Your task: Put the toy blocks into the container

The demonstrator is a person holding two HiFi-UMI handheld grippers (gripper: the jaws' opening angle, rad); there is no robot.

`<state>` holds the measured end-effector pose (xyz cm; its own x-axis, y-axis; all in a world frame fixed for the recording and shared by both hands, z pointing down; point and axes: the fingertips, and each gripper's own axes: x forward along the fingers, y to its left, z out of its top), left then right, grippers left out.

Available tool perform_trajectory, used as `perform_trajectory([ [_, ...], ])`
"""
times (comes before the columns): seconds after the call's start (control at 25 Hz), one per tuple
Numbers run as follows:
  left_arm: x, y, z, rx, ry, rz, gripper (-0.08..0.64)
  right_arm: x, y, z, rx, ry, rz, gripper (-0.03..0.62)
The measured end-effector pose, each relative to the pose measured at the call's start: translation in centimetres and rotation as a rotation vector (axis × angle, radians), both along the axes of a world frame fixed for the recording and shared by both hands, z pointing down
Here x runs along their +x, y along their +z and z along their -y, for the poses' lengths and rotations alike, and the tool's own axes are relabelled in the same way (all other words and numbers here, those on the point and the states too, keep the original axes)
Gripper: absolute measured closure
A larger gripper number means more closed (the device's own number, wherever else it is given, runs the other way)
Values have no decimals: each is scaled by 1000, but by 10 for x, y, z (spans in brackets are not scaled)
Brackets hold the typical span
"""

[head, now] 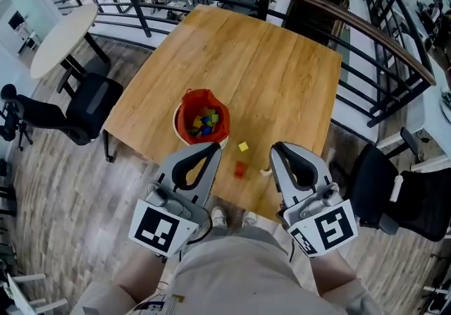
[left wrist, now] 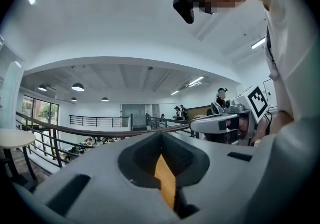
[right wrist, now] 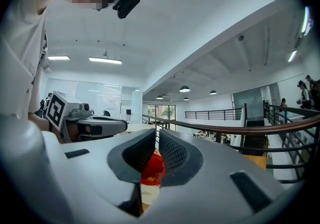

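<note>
Presently the wooden table [head: 243, 60] is filling the middle of the head view, with a curved railing [head: 338, 21] running behind it from 10 to 3 o'clock. One black chair [head: 91, 106] is sitting at 9 o'clock and another chair [head: 377, 190] at 4 o'clock.

The far half of the table is lying bare, so the open room for moving is toward 12 o'clock. The near edge at 6 o'clock is passing under both tools.

The container [head: 202, 120], red-lined and already holding several blocks, is standing near the table's 8 o'clock edge.

The left gripper [head: 213, 149] and right gripper [head: 276, 149] are hanging level at 6 o'clock. Both are showing jaws closed together and gripping nothing. In their own views only table wood is showing behind the left gripper [left wrist: 161, 137] and the red container behind the right gripper [right wrist: 156, 134].

The yellow block [head: 243, 146] is lying at 4 o'clock from the container, and the red block [head: 239, 170] at 5 o'clock, between the two tools. A small pale piece [head: 266, 172] is lying beside the red block; its kind is not clear.

Risks, as judged:
- Closed jaws coming down would be pushing a block, not taking it, possibly off the near edge.
- A left-side swing could be tipping the container toward its close edge.
</note>
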<state>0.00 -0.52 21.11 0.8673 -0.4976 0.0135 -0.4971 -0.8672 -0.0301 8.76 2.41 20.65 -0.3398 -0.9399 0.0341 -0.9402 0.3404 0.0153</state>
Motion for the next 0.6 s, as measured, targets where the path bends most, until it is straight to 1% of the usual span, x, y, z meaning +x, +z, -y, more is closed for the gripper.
perform_trajectory([
  [0.16,11,4,-6,-36,52,2,548,2,-1,-6,-1,10,12,558],
  [0.24,14,1,-3,-22,72,-28,549,5,0,-8,-7,17,22,558],
  [0.32,15,-1,-1,-12,78,-38,548,8,3,-7,-14,18,30,558],
  [0.48,21,1,-7,-31,91,-17,548,9,5,-5,-14,12,27,558],
  [0.6,25,2,-11,-38,92,-23,548,11,4,-6,-6,16,33,558],
])
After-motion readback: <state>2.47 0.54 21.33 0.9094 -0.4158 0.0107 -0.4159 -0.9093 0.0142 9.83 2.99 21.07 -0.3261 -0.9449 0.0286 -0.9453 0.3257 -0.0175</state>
